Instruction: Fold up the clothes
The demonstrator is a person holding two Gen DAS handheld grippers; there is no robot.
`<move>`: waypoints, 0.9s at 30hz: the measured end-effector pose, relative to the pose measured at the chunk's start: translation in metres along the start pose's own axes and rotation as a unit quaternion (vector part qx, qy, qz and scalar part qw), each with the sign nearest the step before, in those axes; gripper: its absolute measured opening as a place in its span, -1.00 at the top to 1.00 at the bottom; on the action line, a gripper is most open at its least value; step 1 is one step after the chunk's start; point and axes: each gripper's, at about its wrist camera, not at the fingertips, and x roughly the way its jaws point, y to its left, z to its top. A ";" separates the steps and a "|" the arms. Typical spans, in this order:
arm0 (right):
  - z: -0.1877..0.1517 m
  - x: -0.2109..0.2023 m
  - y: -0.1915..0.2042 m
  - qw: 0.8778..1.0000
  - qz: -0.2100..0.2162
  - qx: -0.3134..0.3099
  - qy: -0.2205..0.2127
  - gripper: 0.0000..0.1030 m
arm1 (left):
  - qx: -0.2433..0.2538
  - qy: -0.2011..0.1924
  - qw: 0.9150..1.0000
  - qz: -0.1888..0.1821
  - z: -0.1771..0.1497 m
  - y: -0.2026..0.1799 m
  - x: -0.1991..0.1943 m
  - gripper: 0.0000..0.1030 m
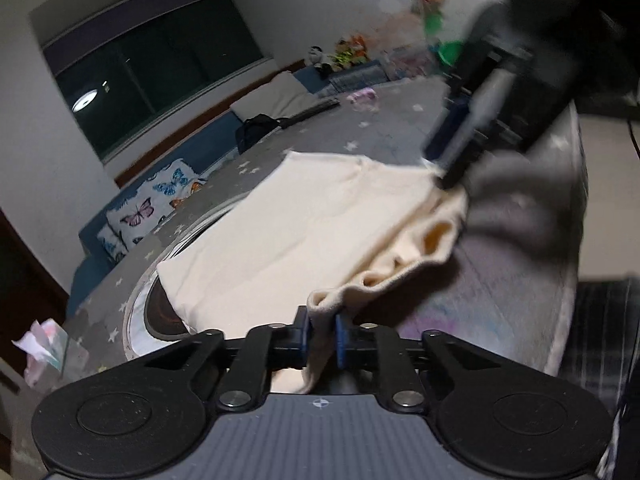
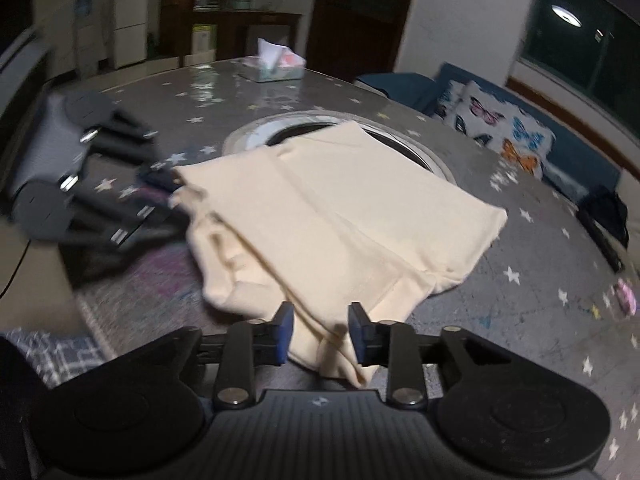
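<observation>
Two grippers hold one cream garment [image 2: 332, 216] over a grey star-printed table [image 2: 520, 280]. In the left wrist view, the left gripper [image 1: 322, 334] sits at bottom centre with its blue-padded fingers [image 1: 304, 330] nearly closed, pinching a bunched edge of the cloth that rises between them. From there the garment runs up and left across the middle of the frame, its far part lying flat on the table and partly covering a round metal-rimmed opening [image 1: 138, 312] at lower left. The right gripper [image 1: 456, 164] shows at upper right, blurred, its tip touching the cloth's far right corner.

In the right wrist view, the right gripper [image 2: 320, 334] is at bottom centre, its fingers [image 2: 362, 340] a moderate way apart with a fold of cloth hanging between them. Whether the pads actually press the cloth I cannot tell. The garment fills the centre of the frame, folded over on itself, with a rumpled stretch at its left side. The left gripper [image 2: 160, 184] appears at middle left, blurred, at the cloth's left corner.

A tissue box [image 2: 274, 66] stands on the far side of the table at upper centre. Butterfly-print cushions [image 2: 496, 128] lie on a blue bench at right, below a dark window [image 2: 580, 40].
</observation>
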 end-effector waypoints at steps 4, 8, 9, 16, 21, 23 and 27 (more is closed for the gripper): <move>-0.002 -0.002 0.013 0.999 0.006 -0.052 -0.014 -0.05 | -0.032 0.000 0.999 -0.006 0.010 0.018 0.008 0.82; -0.002 0.012 0.026 0.994 -0.005 -0.102 -0.031 -0.07 | -0.063 -0.001 0.998 -0.013 0.020 0.037 0.016 0.82; -0.002 0.017 0.027 0.994 -0.008 -0.108 -0.034 -0.07 | -0.071 -0.001 0.997 -0.014 0.022 0.042 0.018 0.82; 0.003 0.042 0.001 0.998 -0.004 -0.054 -0.012 0.66 | -0.091 0.007 0.996 -0.020 0.023 0.052 0.025 0.75; 0.010 0.035 -0.025 0.999 0.025 0.025 -0.013 0.78 | -0.069 0.004 0.998 -0.006 0.010 0.038 0.010 0.61; 0.012 0.033 -0.029 0.999 0.030 0.036 -0.016 0.79 | -0.059 0.008 0.998 0.001 0.003 0.033 0.006 0.48; 0.015 0.028 -0.034 0.998 0.033 0.049 -0.021 0.80 | -0.040 0.019 0.999 0.012 -0.010 0.023 0.000 0.43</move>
